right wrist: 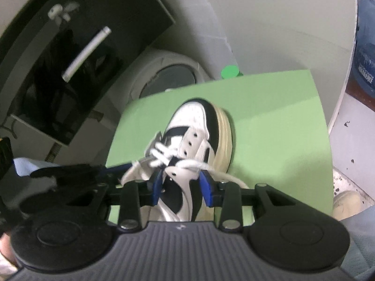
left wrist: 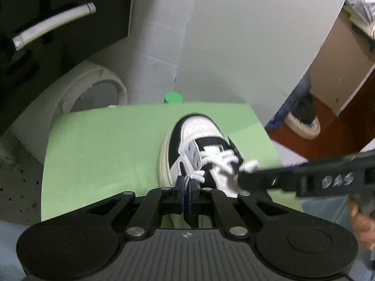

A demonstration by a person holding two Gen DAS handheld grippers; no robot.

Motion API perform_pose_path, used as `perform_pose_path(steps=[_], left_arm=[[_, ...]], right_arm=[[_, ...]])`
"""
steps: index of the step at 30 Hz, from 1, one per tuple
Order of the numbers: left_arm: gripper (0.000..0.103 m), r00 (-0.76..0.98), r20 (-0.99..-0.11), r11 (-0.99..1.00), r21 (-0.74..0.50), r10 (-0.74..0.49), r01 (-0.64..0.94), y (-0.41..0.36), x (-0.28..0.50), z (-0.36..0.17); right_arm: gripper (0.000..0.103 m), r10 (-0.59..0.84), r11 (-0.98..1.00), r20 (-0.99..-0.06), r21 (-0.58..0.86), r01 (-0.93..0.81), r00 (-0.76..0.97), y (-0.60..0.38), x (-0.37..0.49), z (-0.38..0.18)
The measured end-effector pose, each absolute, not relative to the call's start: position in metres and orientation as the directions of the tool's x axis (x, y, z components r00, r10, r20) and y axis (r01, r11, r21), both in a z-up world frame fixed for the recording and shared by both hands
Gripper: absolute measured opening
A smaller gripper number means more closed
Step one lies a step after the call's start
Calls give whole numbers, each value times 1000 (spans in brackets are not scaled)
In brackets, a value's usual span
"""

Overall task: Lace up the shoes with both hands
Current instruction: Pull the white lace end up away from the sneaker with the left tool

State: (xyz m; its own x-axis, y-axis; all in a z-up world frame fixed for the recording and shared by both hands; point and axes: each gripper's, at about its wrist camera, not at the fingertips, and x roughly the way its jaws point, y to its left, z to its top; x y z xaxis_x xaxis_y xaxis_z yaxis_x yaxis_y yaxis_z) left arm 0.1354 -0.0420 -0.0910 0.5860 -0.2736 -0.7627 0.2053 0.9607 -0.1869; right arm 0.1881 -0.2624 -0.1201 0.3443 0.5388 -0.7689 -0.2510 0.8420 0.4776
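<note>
From my left wrist view, I read raised letters "DAS" on the side of the right gripper (left wrist: 239, 178), on its black finger bar where it reaches in from the right edge; the letters are pale on black and a little blurred, so the middle one is my best reading.

From my right wrist view, I see white print on the label of a blue water bottle (right wrist: 365, 46) at the upper right edge. It runs sideways and is too blurred and too small to read.

A small round emblem sits on each gripper's grey ribbed body; no letters legible there.
</note>
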Motion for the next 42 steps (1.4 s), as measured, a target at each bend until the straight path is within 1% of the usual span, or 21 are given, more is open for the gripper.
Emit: perform_pose_path(steps=[3,7,9,13,16,19,22,26,28,35,38,39,40,41,42], left_arm=[[3,627,-733,962,-156,-264,223,-52,145,-88],[3,679,-682,962,-188,-273,198,-39,147,-73],[3,723,-637,963,-196,-268,184,-32,148,-58],[3,806,-536,967,-169,-252,190,-23,142,-19],[3,845,-470,966,-147,-256,211,-18,134,12],[3,865,-422,962,-110,-273,251,-19,126,38],[3,876,-383,954,-61,-293,292,-25,117,59],[3,890,-324,945,-47,-321,324,-30,108,85],[3,896,-294,942,-50,-332,332,-30,105,100],[3,913,-217,938,-51,-344,342,-25,95,139],[3,918,-191,938,-47,-347,345,-24,88,153],[3,920,-183,938,-42,-346,344,-24,87,156],[3,922,-177,938,-41,-345,344,-23,86,158],[3,923,-172,939,-40,-344,342,-23,85,160],[3,923,-171,939,-39,-344,343,-23,85,162]], right_arm=[[38,530,847,-782,473,-243,326,-260,189,-127],[38,525,850,-788,468,-243,320,-258,189,-130],[38,521,852,-791,463,-244,320,-258,188,-131],[39,522,852,-791,463,-245,320,-258,188,-130],[39,540,841,-773,477,-255,334,-260,187,-124],[38,563,827,-737,502,-254,375,-268,182,-112],[38,586,804,-691,559,-201,424,-285,179,-102],[39,605,756,-615,643,-122,505,-310,174,-88],[39,599,744,-595,661,-98,536,-318,171,-83],[39,570,764,-607,640,-85,554,-316,161,-74],[38,578,745,-625,666,-28,524,-316,161,-81],[34,578,743,-641,670,0,504,-316,162,-87],[22,569,752,-664,659,21,485,-315,165,-93],[18,559,761,-686,647,41,466,-313,167,-99],[15,541,778,-710,626,54,450,-311,170,-104]])
